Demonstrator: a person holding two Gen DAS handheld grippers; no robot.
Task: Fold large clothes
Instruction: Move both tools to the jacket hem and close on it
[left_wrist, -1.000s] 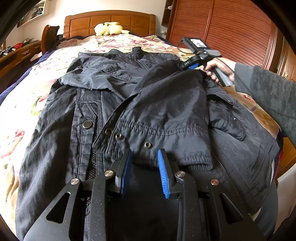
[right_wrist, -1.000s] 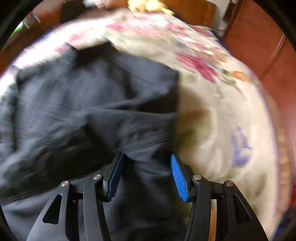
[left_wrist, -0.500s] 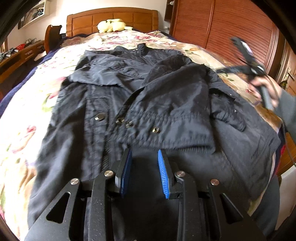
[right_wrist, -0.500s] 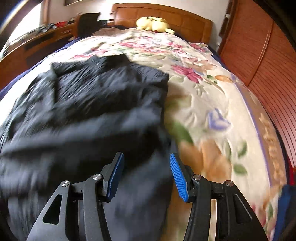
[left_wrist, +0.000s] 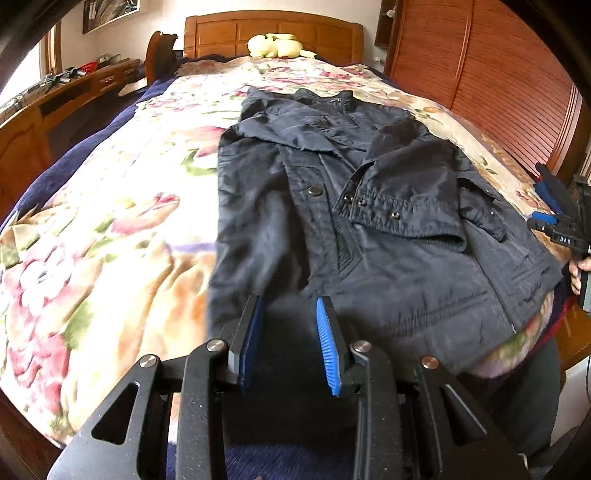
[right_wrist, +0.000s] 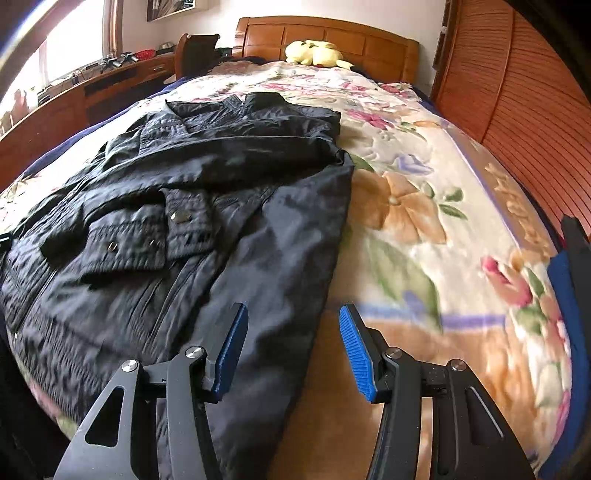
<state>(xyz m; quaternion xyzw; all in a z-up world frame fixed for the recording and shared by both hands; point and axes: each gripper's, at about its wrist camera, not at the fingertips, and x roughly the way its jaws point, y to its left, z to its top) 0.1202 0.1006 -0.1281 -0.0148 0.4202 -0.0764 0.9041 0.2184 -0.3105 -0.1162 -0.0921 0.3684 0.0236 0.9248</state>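
A: Count of clothes?

B: One jacket (left_wrist: 369, 229), dark, spread face up on the flowered blanket (left_wrist: 110, 229) of one bed (right_wrist: 424, 206). In the left wrist view it fills the centre and right of the frame; in the right wrist view, the left half. Both sleeves lie folded across the chest; one cuff (left_wrist: 406, 218) with small snaps sits right of centre in the left wrist view.

A: Grippers?

B: Two. The left gripper (left_wrist: 290, 343) is at bottom centre of its own view, over the jacket's hem. Jaws a little apart, two blue pads, nothing clamped; dark cloth shows through the gap beneath. The right gripper (right_wrist: 291, 350) is at bottom centre of its view, over the jacket's right-hand edge where it meets the blanket. Jaws wider apart, nothing between them. It also shows at the far right edge of the left wrist view, with fingers of one hand (left_wrist: 578, 271) on its handle.

A: Anything else?

B: One yellow plush toy (right_wrist: 314, 53) at the top of both views, against the one wooden headboard (left_wrist: 273, 35). One slatted wooden wardrobe (right_wrist: 517, 96) at upper right. One long wooden desk (left_wrist: 55, 99) at upper left, small clutter on top, too small to count.
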